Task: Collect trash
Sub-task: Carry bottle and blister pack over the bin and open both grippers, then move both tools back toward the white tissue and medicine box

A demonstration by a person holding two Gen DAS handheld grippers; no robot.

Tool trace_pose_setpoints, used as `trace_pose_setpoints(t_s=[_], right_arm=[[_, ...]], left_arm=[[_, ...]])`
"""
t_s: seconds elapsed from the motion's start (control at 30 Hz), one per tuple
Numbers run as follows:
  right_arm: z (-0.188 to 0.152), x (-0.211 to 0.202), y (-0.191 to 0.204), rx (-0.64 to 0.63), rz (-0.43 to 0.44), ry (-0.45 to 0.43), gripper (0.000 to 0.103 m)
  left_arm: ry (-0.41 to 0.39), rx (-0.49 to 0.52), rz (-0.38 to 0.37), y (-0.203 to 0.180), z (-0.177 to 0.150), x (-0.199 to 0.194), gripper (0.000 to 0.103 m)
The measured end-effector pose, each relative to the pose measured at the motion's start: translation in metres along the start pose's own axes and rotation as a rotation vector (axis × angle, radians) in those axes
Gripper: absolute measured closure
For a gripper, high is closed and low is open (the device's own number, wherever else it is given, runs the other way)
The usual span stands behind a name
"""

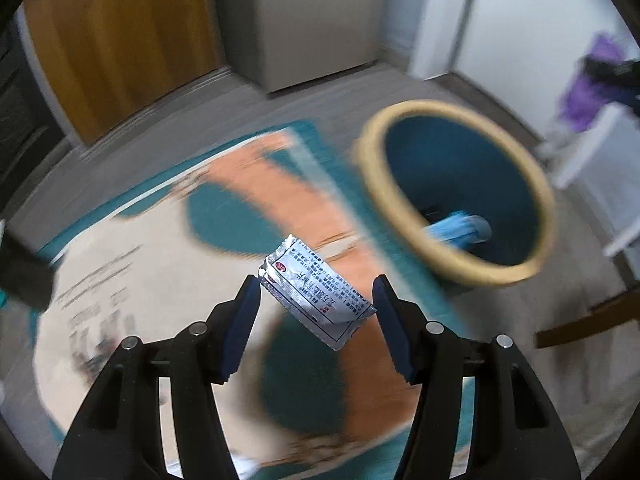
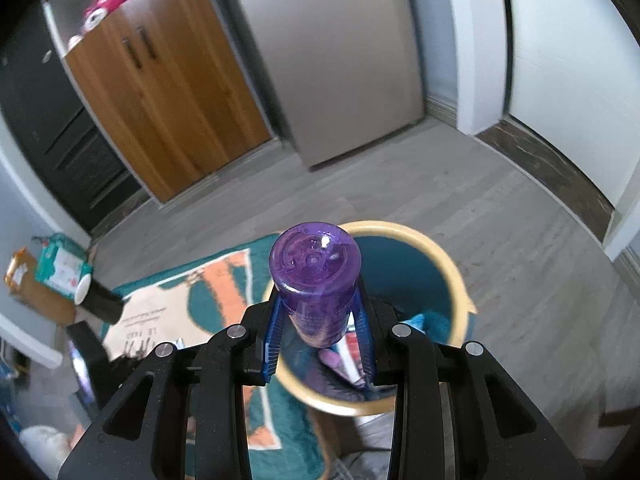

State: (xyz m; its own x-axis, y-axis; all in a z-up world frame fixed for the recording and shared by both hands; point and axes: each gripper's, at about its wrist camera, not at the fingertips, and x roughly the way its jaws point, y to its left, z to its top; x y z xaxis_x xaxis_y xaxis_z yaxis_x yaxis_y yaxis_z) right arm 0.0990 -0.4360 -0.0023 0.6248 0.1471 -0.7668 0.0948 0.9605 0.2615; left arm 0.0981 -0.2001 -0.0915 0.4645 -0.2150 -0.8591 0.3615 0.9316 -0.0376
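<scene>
Beside the rug (image 1: 168,280), the bin (image 1: 460,272) seemingly holds some trash already, while the wide left gripper (image 1: 316,300) cradles a foil sachet (image 1: 316,292) and the right gripper (image 2: 318,312) clamps a purple bottle (image 2: 316,280).

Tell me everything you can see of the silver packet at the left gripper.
The packet is a small, flat foil sachet, silvery and crinkled, with a white label of dense dark print and small red marks. It looks sealed, with one corner folded. It sits tilted between the fingers of the left gripper, which are spread wide; its ends lie near both pads, but a firm grip cannot be confirmed. It is above the rug, left of the bin.
</scene>
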Motion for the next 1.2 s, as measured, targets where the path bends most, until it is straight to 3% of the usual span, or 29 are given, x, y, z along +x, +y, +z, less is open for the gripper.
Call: trace_pose_setpoints(t_s=[0.23,0.27,0.33,0.5,0.77,0.97,1.2], right_arm=[[0.005,0.033,-0.039,0.133,0.017,0.051,0.068],[0.006,0.034,-0.045,0.170,0.037,0.051,0.056],[0.007,0.032,-0.052,0.230,0.070,0.026,0.033],[0.009,0.032,-0.054,0.223,0.074,0.027,0.032],[0.002,0.020,-0.017,0.135,0.081,0.012,0.019],[-0.019,0.025,0.041,0.020,0.112,0.061,0.018],[-0.062,0.042,0.133,-0.176,0.127,0.168,0.018]], left_arm=[[-0.062,0.156,-0.147,-0.062,0.055,0.006,0.043],[-0.070,0.156,-0.153,-0.068,0.065,0.007,0.029],[-0.095,0.148,-0.141,-0.072,0.073,0.004,0.012],[-0.119,0.147,-0.124,-0.063,0.078,-0.015,0.012],[-0.144,0.118,-0.048,-0.017,0.048,-0.081,0.006],[-0.164,0.043,0.081,0.039,0.003,-0.137,0.006],[-0.164,-0.192,0.176,0.118,-0.058,-0.171,0.006]])
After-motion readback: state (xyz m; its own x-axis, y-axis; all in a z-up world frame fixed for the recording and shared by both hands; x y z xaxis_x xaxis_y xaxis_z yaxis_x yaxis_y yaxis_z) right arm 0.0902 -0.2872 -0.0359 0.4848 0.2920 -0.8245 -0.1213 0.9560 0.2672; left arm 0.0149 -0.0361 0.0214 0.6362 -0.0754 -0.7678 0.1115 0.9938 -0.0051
